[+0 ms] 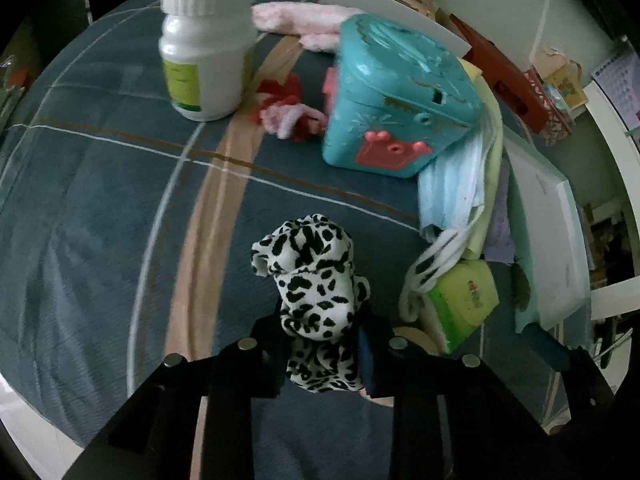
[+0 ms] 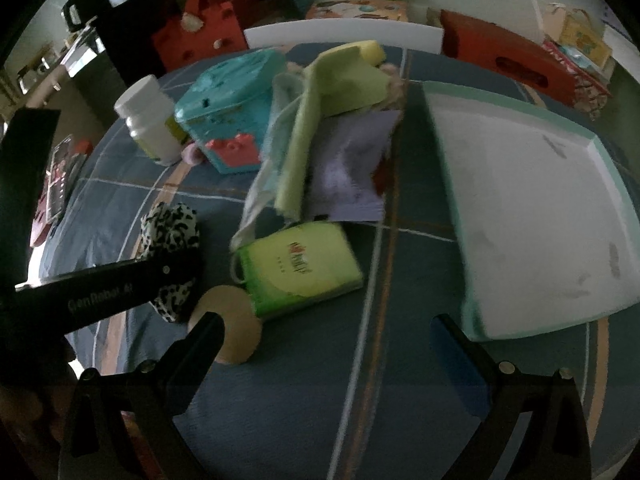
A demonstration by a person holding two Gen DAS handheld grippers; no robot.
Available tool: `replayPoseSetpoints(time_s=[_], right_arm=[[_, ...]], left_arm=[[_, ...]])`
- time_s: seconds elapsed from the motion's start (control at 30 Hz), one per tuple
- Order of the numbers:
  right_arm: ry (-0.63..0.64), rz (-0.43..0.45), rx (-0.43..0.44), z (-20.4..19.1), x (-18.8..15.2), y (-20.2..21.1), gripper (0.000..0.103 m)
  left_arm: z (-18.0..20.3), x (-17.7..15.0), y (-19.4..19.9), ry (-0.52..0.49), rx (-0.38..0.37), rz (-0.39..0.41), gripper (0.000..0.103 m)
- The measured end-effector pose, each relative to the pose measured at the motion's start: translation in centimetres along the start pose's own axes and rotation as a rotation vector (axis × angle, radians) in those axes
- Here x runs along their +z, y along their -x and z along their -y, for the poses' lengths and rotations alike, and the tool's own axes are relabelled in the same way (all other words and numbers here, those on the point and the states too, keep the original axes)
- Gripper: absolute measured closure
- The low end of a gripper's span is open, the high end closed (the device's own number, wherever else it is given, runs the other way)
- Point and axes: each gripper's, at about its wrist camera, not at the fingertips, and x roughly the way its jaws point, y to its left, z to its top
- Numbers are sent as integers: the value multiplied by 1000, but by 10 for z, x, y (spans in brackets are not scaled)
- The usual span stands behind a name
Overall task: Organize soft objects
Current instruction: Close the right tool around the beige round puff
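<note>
Two grippers show: the left gripper (image 1: 322,344) clamps a black-and-white leopard-print cloth (image 1: 310,276) at lower centre; the right gripper (image 2: 326,344) gapes empty, below a green tissue pack (image 2: 300,268).

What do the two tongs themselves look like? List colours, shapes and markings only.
Both are matte black. The left tongs have angular, strut-like fingers with round silver studs on top and a blue pad inside one finger. The right tongs show the same silver studs and a blue pad. Seen from the right wrist, the left tool's side bears pale "GenRobot" lettering. No cables or sleeves show.
</note>
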Motion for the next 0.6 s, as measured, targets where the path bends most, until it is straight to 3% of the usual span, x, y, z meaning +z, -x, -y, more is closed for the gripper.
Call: replayPoseSetpoints(time_s=[0.17, 0.4, 0.6], right_arm=[[39, -12, 33, -14, -1, -3, 0], [100, -34, 65, -41, -3, -16, 1], [149, -46, 78, -61, -4, -25, 13]], left_arm=[[-17, -2, 7, 18, 46, 25, 74], [-34, -4, 11, 44, 51, 43, 74], [-52, -2, 17, 68, 33, 40, 74]])
